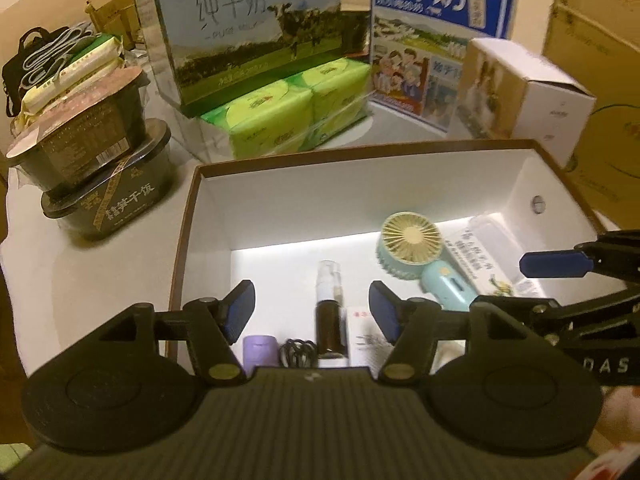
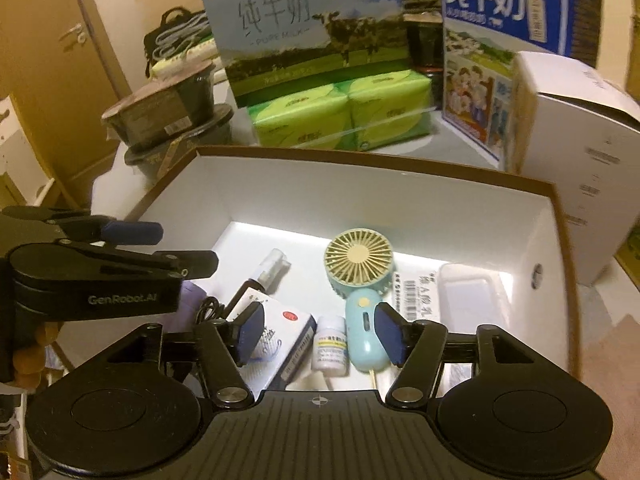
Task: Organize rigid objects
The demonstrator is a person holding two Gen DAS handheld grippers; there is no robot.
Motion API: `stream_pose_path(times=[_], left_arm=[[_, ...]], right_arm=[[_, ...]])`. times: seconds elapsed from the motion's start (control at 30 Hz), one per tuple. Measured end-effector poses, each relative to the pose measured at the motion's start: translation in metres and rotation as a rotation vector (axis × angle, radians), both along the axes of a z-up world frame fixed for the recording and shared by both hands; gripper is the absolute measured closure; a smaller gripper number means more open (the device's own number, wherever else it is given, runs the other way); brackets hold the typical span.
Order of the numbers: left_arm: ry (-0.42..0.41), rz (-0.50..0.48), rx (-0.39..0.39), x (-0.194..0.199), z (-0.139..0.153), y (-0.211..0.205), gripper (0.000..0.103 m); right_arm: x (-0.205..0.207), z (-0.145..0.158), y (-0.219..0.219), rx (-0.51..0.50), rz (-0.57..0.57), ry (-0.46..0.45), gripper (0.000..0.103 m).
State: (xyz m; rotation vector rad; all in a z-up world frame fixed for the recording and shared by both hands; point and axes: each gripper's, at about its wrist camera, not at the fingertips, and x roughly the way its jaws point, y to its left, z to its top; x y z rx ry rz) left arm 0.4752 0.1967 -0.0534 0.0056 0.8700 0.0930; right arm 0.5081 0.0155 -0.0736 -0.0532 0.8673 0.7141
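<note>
Milk cartons (image 1: 248, 28) and tissue packs (image 1: 280, 116) behind box (image 1: 360, 152); both tongs (image 1: 312, 314) (image 2: 318, 330) apart, empty.

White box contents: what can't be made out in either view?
- Purple item: left wrist view, lower part hidden by the left hand-held gripper body.
- Small white bottle: right wrist view, label too small to read.
- Clear plastic case: contents washed out by glare.

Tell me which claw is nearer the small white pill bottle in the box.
Right. The right claw hangs open directly above the pill bottle. The left claw is off to its left, also open, over the box's left side.
</note>
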Motion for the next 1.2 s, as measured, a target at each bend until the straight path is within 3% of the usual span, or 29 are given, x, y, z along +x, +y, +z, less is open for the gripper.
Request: stream_pose_path(times=[0.23,0.33,0.67,1.07,1.2], left_arm=[[-0.058,-0.042,-0.027,-0.036,0.027,-0.019,0.038],[-0.089,-0.041,-0.043,-0.056,0.040,-0.026,0.031],[-0.179,-0.032,-0.029,-0.146,0.079,-0.057,0.026],[-0.192,0.058,-0.023,-0.252,0.100,-0.093,0.026],[-0.189,0.076,-0.053,-0.284,0.103,-0.106,0.026]], right_arm=[[-0.027,0.019,-0.026,0.019,-0.045,-0.022,0.040],[-0.044,0.029,-0.037,0.025,-0.048,-0.042,0.040],[-0.121,0.055,-0.083,0.072,-0.082,-0.091,0.039],[-0.206,0.078,-0.139,0.155,-0.104,-0.098,0.039],[-0.229,0.083,-0.154,0.175,-0.113,-0.082,0.039]])
